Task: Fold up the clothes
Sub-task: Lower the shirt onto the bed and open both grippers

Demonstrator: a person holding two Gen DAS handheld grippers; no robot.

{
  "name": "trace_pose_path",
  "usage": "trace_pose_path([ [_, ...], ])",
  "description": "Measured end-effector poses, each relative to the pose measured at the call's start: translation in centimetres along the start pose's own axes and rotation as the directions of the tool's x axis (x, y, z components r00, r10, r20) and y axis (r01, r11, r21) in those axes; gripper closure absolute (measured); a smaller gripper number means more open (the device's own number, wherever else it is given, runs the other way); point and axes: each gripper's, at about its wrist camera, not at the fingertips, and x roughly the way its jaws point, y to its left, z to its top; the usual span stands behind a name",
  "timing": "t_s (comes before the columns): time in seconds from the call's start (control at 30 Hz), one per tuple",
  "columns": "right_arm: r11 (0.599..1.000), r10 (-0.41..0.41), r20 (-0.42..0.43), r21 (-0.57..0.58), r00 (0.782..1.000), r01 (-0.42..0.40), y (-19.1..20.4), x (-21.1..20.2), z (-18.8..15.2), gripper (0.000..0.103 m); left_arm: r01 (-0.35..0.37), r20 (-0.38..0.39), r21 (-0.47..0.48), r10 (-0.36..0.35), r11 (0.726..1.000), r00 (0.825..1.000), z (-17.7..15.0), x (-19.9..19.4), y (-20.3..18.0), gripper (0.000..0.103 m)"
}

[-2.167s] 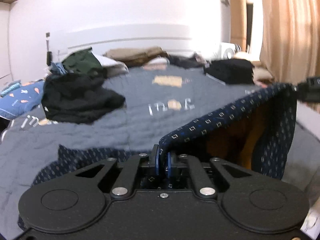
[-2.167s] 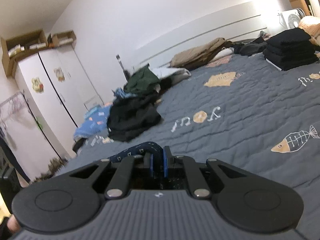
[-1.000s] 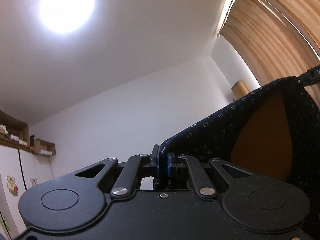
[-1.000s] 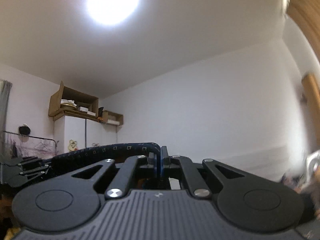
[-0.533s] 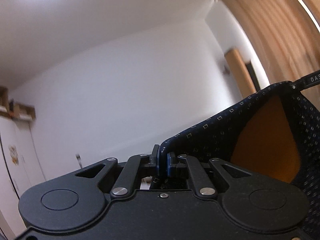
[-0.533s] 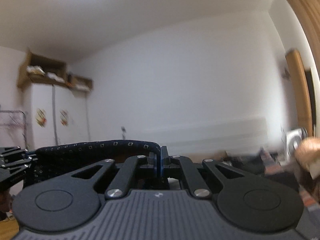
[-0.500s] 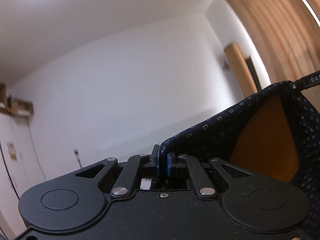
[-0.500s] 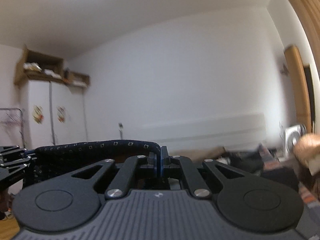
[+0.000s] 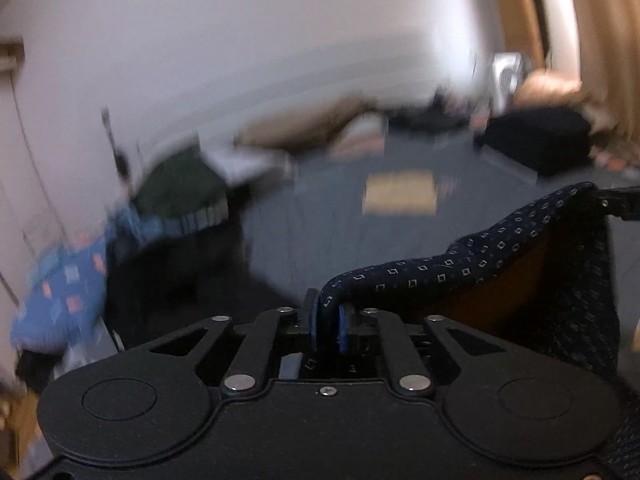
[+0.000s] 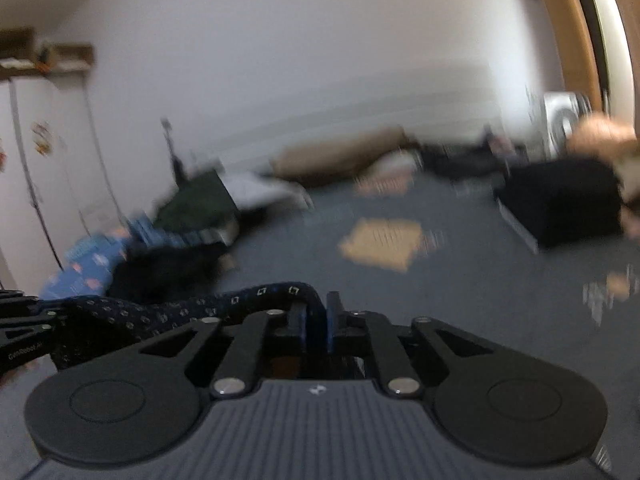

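Observation:
A dark navy garment (image 9: 480, 264) with small square print and an orange lining hangs stretched between my two grippers above the grey bed cover (image 9: 328, 220). In the left wrist view, the left gripper (image 9: 327, 322) has a corner of the cloth between its blue pads; its jaws are opening. At the right edge of that view, the right gripper (image 9: 616, 200) holds the other corner. In the right wrist view, the garment (image 10: 160, 312) runs leftward from the right gripper (image 10: 318, 320). Those jaws are opening too, with cloth still in the gap. The left gripper (image 10: 20, 320) shows at the left edge.
A heap of black and green clothes (image 9: 180, 200) lies on the bed's left side beside a blue patterned pillow (image 9: 60, 280). A black folded stack (image 10: 568, 200) sits at the right. Tan cloth (image 9: 304, 128) lies by the headboard. A white wardrobe (image 10: 40, 160) stands left, a curtain (image 9: 600, 20) right.
Both grippers have swung down from facing the ceiling and wall to facing the bed, carrying the garment with them. The cloth between them sags a little more, and the pads stand slightly wider.

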Motion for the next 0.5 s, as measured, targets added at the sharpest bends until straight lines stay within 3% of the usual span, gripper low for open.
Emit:
trace_pose_path([
  [0.03, 1.000, -0.017, -0.036, 0.003, 0.999, 0.017, -0.4, 0.8, -1.0, 0.076, 0.016, -0.020, -0.014, -0.016, 1.000, 1.000, -1.1, 0.0, 0.9, 0.089],
  [0.07, 0.999, -0.032, -0.071, 0.005, 0.997, 0.032, -0.7, 1.0, -1.7, 0.070, 0.028, -0.035, -0.027, -0.029, 0.999, 0.999, -2.3, -0.3, 1.8, 0.081],
  [0.1, 0.999, -0.032, -0.101, 0.001, 0.994, 0.033, -1.1, 0.8, -2.2, 0.060, 0.032, -0.038, -0.034, -0.033, 0.999, 0.999, -3.6, -1.2, 2.9, 0.067],
  [0.13, 1.000, -0.029, -0.129, -0.003, 0.991, 0.029, -1.5, 0.6, -2.6, 0.053, 0.033, -0.037, -0.038, -0.034, 0.999, 0.999, -4.6, -1.9, 3.7, 0.059],
  [0.17, 1.000, -0.026, -0.157, -0.008, 0.987, 0.025, -1.9, 0.4, -3.0, 0.050, 0.031, -0.034, -0.042, -0.033, 0.999, 0.999, -5.4, -2.5, 4.2, 0.044],
  [0.23, 0.999, -0.053, -0.189, -0.021, 0.980, 0.051, -2.3, -0.9, -3.2, 0.043, 0.014, 0.001, -0.060, -0.014, 0.998, 1.000, -6.9, -4.1, 5.5, 0.043],
  [0.3, 0.997, -0.076, -0.216, -0.017, 0.973, 0.074, -2.7, -2.0, -3.4, 0.042, 0.005, 0.016, -0.097, -0.004, 0.995, 1.000, -8.1, -5.7, 6.6, 0.043],
  [0.4, 0.996, -0.084, -0.228, 0.001, 0.970, 0.086, -2.9, -4.5, -4.4, 0.039, 0.094, 0.004, -0.150, -0.094, 0.984, 0.996, -10.3, -8.4, 6.2, 0.043],
  [0.5, 0.997, -0.055, -0.209, 0.034, 0.976, 0.064, -2.1, -8.1, -6.5, 0.035, 0.159, -0.006, -0.139, -0.161, 0.977, 0.987, -12.9, -10.4, 4.2, 0.042],
])
